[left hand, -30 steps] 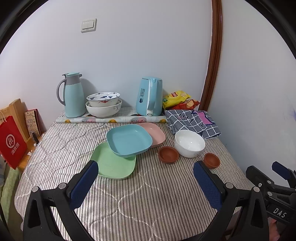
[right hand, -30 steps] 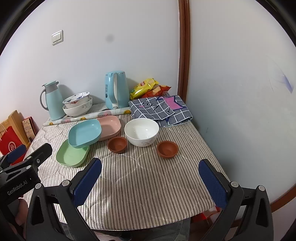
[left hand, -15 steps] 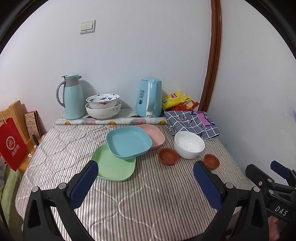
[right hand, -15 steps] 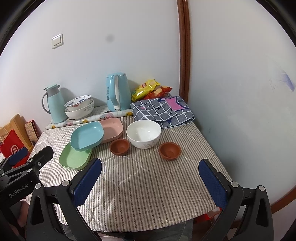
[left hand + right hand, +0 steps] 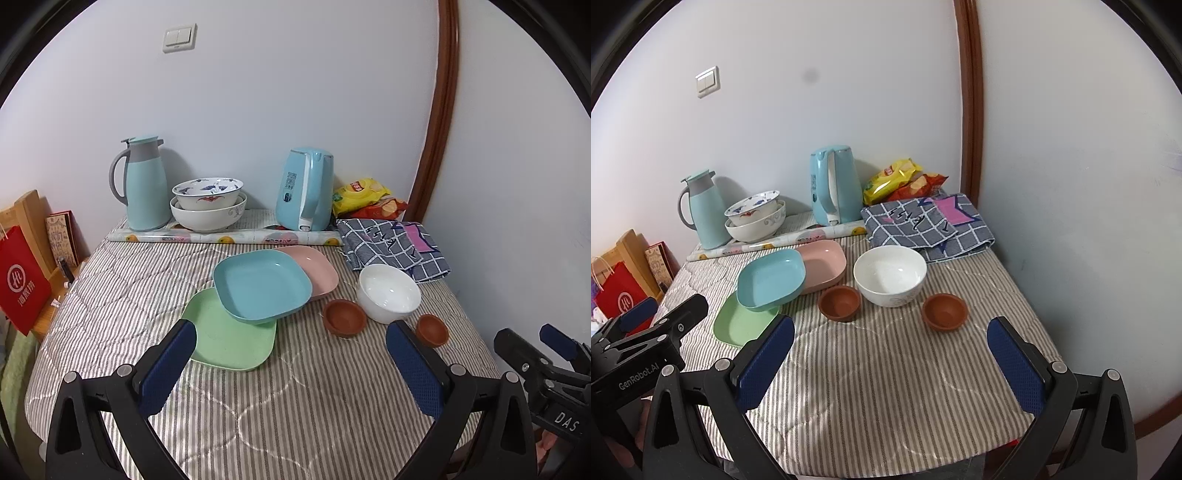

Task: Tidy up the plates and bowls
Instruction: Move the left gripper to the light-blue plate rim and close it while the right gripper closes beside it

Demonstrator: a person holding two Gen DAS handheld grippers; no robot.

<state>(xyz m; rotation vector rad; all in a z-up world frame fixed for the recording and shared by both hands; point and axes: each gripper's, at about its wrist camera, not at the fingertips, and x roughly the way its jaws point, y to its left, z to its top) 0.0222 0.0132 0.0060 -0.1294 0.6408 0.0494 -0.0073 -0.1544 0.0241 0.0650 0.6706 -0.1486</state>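
A blue plate (image 5: 262, 282) (image 5: 772, 278) lies tilted across a green plate (image 5: 232, 338) (image 5: 740, 325) and a pink plate (image 5: 314, 264) (image 5: 825, 266). A white bowl (image 5: 388, 291) (image 5: 890, 275) stands between two small brown bowls (image 5: 344, 316) (image 5: 431, 329) (image 5: 839, 302) (image 5: 944, 312). My left gripper (image 5: 291, 354) is open and empty, held above the striped table's near part. My right gripper (image 5: 892, 350) is open and empty, near the front edge, short of the brown bowls.
At the back stand a teal thermos (image 5: 142, 182), two stacked patterned bowls (image 5: 207, 205), a blue kettle (image 5: 306, 194), snack bags (image 5: 364, 195) and a folded checked cloth (image 5: 395, 247). A red bag (image 5: 20, 280) stands left of the table. Walls close the back and right.
Both grippers have drifted slightly forward and upward; the dishes sit a little lower and larger in the views. Nothing on the table has moved.
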